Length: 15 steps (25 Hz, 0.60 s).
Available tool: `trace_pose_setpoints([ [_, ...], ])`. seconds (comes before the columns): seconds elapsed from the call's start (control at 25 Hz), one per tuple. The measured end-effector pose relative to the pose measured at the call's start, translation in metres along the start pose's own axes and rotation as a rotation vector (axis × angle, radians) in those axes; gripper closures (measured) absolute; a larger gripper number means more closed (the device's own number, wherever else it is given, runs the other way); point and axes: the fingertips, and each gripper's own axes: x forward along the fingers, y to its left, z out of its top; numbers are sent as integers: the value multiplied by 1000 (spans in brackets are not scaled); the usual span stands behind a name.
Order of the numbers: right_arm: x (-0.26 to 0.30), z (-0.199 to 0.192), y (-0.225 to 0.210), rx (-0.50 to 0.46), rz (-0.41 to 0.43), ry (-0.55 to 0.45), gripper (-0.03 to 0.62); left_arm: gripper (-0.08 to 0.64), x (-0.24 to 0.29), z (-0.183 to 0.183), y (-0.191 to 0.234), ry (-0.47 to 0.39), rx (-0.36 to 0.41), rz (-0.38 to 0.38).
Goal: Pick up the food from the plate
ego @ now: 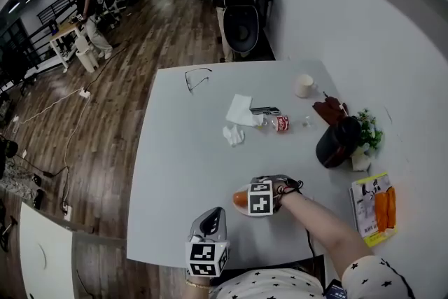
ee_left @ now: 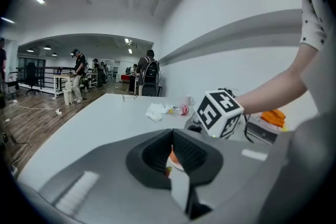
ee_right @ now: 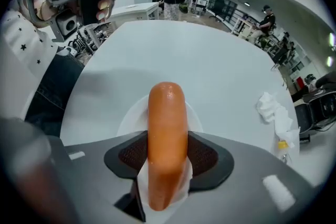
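Note:
An orange sausage (ee_right: 167, 128) lies lengthwise between the two dark pads of my right gripper (ee_right: 168, 153), over a small white plate (ee_right: 127, 119). The jaws stand wide beside it and I see no pinch on it. In the head view the sausage (ego: 240, 199) and plate (ego: 241, 211) sit near the table's front edge, with the right gripper (ego: 249, 197) reaching in from the right. My left gripper (ego: 211, 219) hangs at the front edge, left of the plate, jaws together and empty. Its own view shows the left gripper (ee_left: 171, 159) aimed toward the right gripper's marker cube (ee_left: 219, 113).
On the grey table (ego: 182, 164) farther back lie glasses (ego: 198, 78), tissues (ego: 239, 110), a small bottle (ego: 279, 123) and a cup (ego: 304, 85). A black pot (ego: 336, 143) with a plant and a package of carrots (ego: 375, 209) stand at the right. People stand beyond the table.

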Motion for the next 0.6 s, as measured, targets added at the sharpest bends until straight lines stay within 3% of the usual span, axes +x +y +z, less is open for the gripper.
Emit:
trace_pose_setpoints([
  [0.2, 2, 1, 3, 22, 55, -23, 377, 552, 0, -5, 0, 15, -7, -6],
  [0.4, -5, 0, -3, 78, -35, -70, 377, 552, 5, 1, -3, 14, 21, -18],
  [0.48, -16, 0, -9, 175, -91, -130, 377, 552, 6, 6, -5, 9, 31, -24],
  [0.6, -44, 1, -16, 417, -160, -286, 377, 552, 8, 12, -9, -5, 38, -37],
])
